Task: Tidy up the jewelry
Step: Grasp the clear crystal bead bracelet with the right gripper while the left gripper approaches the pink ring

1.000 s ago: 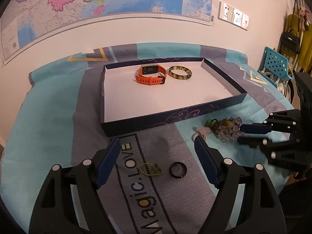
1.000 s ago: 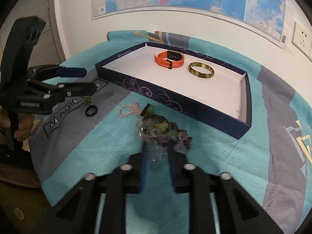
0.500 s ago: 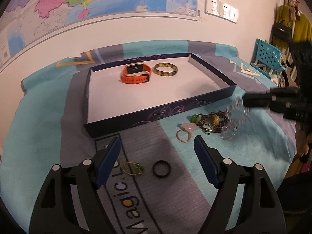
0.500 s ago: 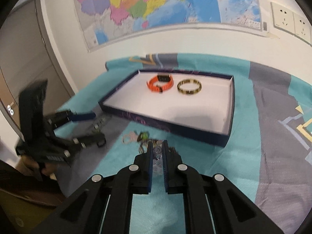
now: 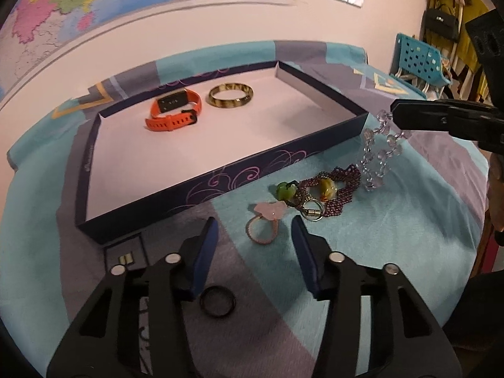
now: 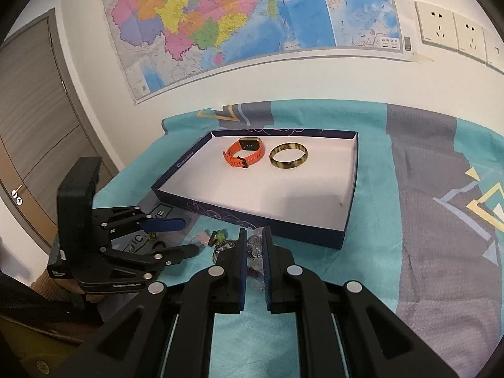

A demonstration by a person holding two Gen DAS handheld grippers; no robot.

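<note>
A pink heart ring (image 5: 264,220) lies on the cloth between the tips of my left gripper (image 5: 254,236), whose jaws are closing; the pads stand apart from it. My right gripper (image 6: 254,244) is shut on a clear bead bracelet (image 5: 375,154), which dangles from its tip (image 5: 395,115) just above the cloth by the box's near right corner. Below it lie a purple beaded bracelet (image 5: 337,186) and a green bead (image 5: 285,189). A black ring (image 5: 218,300) sits under my left finger. The dark blue box (image 5: 220,182) holds an orange watch (image 5: 174,110) and an amber bangle (image 5: 231,95).
A teal and grey cloth (image 5: 393,236) covers the table up to the wall with the map. A blue perforated basket (image 5: 415,53) and hanging bags stand at the far right. In the right wrist view the left gripper (image 6: 189,237) and the hand on it are at the table's left edge.
My left gripper has slid right, from over the black ring to around the pink heart ring, and its jaws have narrowed. My right gripper has lifted the clear bead bracelet off the pile.
</note>
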